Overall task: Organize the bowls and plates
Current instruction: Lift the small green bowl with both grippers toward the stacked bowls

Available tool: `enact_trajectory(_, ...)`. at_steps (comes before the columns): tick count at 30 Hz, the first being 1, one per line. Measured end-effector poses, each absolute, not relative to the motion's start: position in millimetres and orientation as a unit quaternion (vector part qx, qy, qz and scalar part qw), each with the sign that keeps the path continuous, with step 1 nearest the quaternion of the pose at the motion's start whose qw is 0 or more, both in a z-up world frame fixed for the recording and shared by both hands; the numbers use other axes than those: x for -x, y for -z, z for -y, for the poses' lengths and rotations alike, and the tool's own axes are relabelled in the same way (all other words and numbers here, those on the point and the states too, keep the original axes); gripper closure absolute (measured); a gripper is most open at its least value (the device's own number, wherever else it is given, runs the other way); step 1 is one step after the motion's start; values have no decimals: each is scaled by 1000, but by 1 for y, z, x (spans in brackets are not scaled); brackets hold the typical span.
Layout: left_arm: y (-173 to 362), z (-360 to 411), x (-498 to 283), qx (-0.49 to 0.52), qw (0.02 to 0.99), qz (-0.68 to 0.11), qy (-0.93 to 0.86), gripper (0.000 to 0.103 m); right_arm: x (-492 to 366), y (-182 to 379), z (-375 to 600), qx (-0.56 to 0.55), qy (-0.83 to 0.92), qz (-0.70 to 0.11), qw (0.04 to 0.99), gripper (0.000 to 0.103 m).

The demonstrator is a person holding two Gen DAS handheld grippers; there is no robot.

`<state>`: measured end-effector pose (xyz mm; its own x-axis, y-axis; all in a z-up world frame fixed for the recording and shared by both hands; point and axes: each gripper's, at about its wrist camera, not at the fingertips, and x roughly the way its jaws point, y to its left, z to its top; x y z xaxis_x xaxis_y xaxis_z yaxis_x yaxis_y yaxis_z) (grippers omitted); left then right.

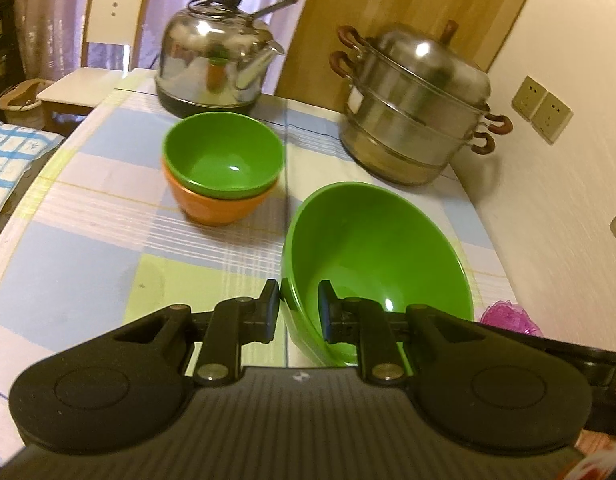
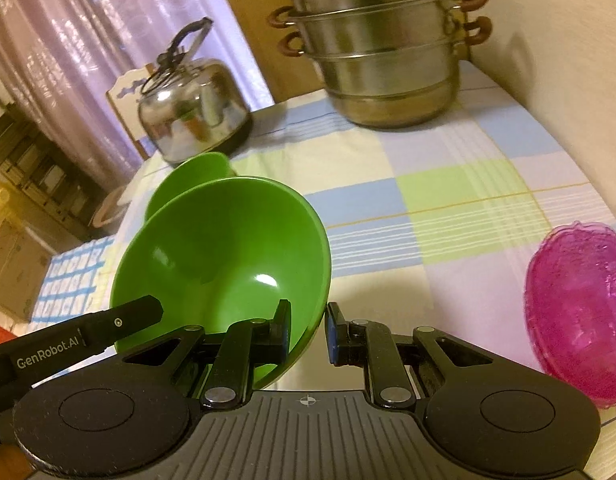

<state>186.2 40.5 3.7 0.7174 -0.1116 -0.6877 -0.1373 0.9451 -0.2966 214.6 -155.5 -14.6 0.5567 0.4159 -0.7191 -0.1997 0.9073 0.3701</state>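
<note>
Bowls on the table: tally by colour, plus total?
Green: 2, the large green bowl held at its rim by both the left gripper and the right gripper, and the small green bowl
Orange: 1, the orange bowl, with the small green one nested in it
Pink: 1, the pink bowl
Total: 4

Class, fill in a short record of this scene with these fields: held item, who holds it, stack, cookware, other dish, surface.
held item: large green bowl, tilted, off the table
who holds it: left gripper and right gripper, each shut on its rim
stack: small green bowl nested in orange bowl
cookware: kettle, steamer pot
other dish: pink dish
surface: checked tablecloth
</note>
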Motion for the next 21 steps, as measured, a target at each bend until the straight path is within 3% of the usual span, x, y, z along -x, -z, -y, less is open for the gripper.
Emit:
enact_trajectory(12, -10, -60, -176, 177, 913, -367, -20, 85, -213, 5, 133, -111, -190, -429, 876, 85)
enact_trajectory(21, -19, -87, -211, 186, 915, -358, -29, 85, -251, -6, 105, -99, -206, -418, 879, 85)
